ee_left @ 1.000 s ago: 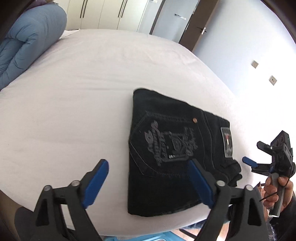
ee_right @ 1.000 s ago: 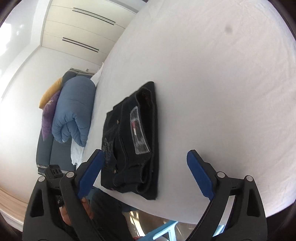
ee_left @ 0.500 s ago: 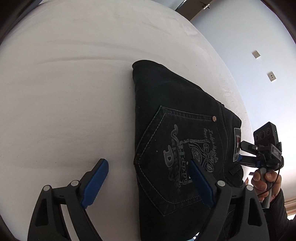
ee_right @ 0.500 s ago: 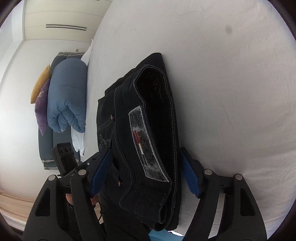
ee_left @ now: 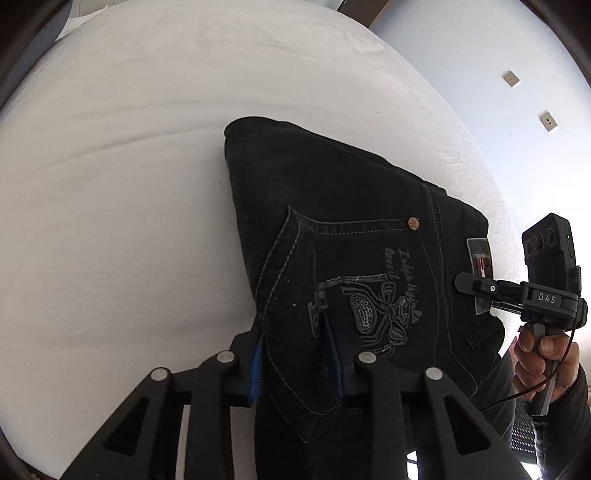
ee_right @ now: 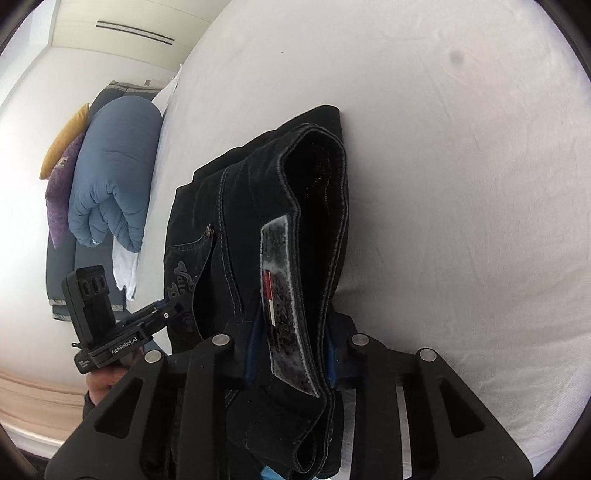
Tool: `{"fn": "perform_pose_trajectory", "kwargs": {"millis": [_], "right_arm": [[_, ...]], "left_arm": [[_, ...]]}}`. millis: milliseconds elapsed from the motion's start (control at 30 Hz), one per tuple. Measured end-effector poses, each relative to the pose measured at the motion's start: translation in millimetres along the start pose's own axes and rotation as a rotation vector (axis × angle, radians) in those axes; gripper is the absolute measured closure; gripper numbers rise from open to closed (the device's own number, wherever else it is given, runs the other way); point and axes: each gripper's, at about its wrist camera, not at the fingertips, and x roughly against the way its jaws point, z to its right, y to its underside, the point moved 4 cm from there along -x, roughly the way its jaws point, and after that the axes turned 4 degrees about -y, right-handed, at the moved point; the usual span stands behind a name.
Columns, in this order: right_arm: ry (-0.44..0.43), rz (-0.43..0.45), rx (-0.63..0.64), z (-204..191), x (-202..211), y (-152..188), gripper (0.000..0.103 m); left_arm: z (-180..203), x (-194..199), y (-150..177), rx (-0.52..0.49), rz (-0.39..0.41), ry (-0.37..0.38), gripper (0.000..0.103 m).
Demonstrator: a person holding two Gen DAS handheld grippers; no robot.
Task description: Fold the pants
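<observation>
Folded black pants (ee_left: 351, 229) with an embroidered back pocket lie on a white bed (ee_left: 110, 206). My left gripper (ee_left: 295, 354) is shut on the near edge of the folded stack, at the pocket side. My right gripper (ee_right: 291, 354) is shut on the waistband end, over the grey label (ee_right: 284, 295). The pants also show in the right wrist view (ee_right: 258, 206). Each gripper shows in the other's view: the right one (ee_left: 476, 291) at the label, the left one (ee_right: 162, 314) at the pocket.
A rolled blue duvet (ee_right: 110, 184) with purple and yellow cushions lies at the bed's head. White wardrobe doors (ee_right: 122, 33) stand behind. A wall with two switches (ee_left: 546, 122) is beyond the bed's far side. The bed edge is close below both grippers.
Both grippers moved in onto the pants and closed from wide open: left on the pocket-side edge, right on the waistband end.
</observation>
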Motion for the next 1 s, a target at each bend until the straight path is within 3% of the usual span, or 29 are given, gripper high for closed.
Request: {"fn": "perform_pose_trajectory", "kwargs": {"millis": [133,333,633,833,1000], "right_arm": [[0.049,0.026,0.085,-16,6,-1,0.085],[0.052,0.064,0.178,-42,29,-8,0.087],[0.068,0.132,0.261,-60,68,-76,0.087],[0.064,0.129,0.227,-37,67,-146,0.087],[0.095,0.071,0.179,3,42,-176,0.086]], "left_arm": [[10,9,-1,-0.025,0.030,-0.023,0.084],[25,37,-14,-0.050,0.102,-0.033,0.085],[46,39,-78,-0.092,0.177,-0.047,0.085],[41,11,-121,-0.073,0.169,-0.047,0.085],[30,-32,-121,-0.061,0.105,-0.066,0.083]]}}
